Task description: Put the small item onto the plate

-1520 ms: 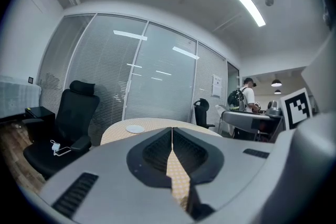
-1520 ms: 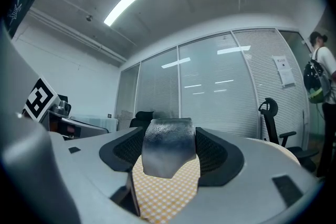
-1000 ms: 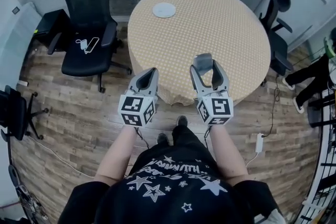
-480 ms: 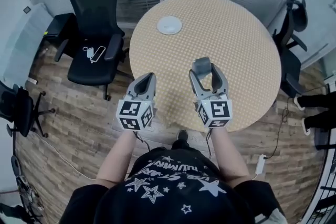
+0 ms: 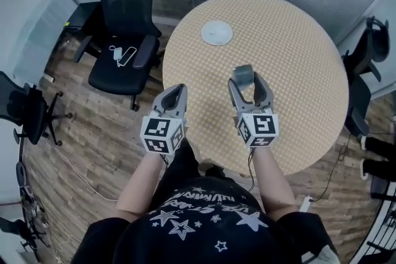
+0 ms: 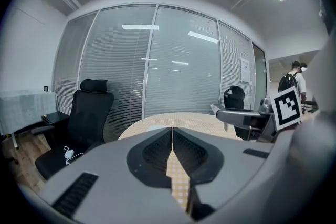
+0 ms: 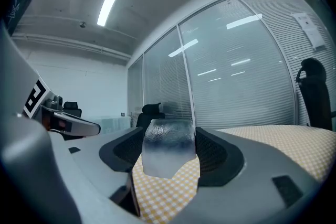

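Note:
A small grey block (image 5: pixel 243 74) (image 7: pixel 168 147) is clamped between the jaws of my right gripper (image 5: pixel 245 78) (image 7: pixel 169 150), held above the near half of the round table (image 5: pixel 297 52). The white plate (image 5: pixel 216 33) lies flat at the table's far left, well ahead of both grippers. My left gripper (image 5: pixel 175 96) (image 6: pixel 172 150) hovers at the table's near-left edge with its jaws pressed together and nothing between them. In the left gripper view the right gripper's marker cube (image 6: pixel 287 107) shows at the right.
The table carries a yellow checked cloth. A black office chair (image 5: pixel 127 21) with a white cable on its seat stands left of the table. Another dark chair (image 5: pixel 365 71) stands at the right. Glass walls with blinds close off the far side. A person (image 6: pixel 292 77) stands beyond.
The view has shifted so the table and plate sit further right and lower in the head view. Both grippers keep their poses; the right one still holds the block.

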Tool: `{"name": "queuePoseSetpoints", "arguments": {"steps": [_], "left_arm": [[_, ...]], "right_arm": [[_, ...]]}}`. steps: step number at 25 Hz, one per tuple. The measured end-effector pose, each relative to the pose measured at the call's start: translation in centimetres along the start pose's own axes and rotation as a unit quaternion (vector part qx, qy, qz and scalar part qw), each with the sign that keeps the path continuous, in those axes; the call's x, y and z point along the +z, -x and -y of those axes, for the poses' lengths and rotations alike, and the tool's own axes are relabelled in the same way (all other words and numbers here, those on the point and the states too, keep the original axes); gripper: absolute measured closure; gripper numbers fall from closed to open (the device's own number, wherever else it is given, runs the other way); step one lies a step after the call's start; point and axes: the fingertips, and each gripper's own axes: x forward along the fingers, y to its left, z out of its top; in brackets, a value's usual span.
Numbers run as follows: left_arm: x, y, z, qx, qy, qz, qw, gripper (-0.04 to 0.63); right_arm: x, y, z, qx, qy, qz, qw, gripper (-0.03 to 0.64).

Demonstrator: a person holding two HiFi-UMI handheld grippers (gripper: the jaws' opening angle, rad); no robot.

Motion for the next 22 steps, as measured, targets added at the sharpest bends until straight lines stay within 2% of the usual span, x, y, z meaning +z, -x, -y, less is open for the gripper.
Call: {"name": "queuePoseSetpoints", "arguments": {"steps": [6, 14, 18, 22], "left_arm": [[-0.5, -4.7, -3.5, -0.036, 0.011, -0.013, 0.9992, 0.584], [1.7, -12.9, -6.3, -0.107, 0.013, -0.013, 0.9941, 0.584], [2.0, -15.8, -8.9, -0.111, 0.024, -0.012, 0.9934, 0.584], [0.9, -19.0, -11.6, -0.118, 0.035, -0.029, 0.9919, 0.584]], "right_arm": [[-1.0, -4.3, 0.0, -0.032, 0.002, -0.018, 0.999, 0.296], [-0.3, -10.7, 1.8, -0.083, 0.008, -0.027, 0.996, 0.296], [-1.2, -14.1, 2.5, -0.098, 0.000, -0.046, 0.994, 0.296], [-3.5, -17.9, 3.2, -0.107, -0.015, -0.067, 0.992, 0.296]]}}
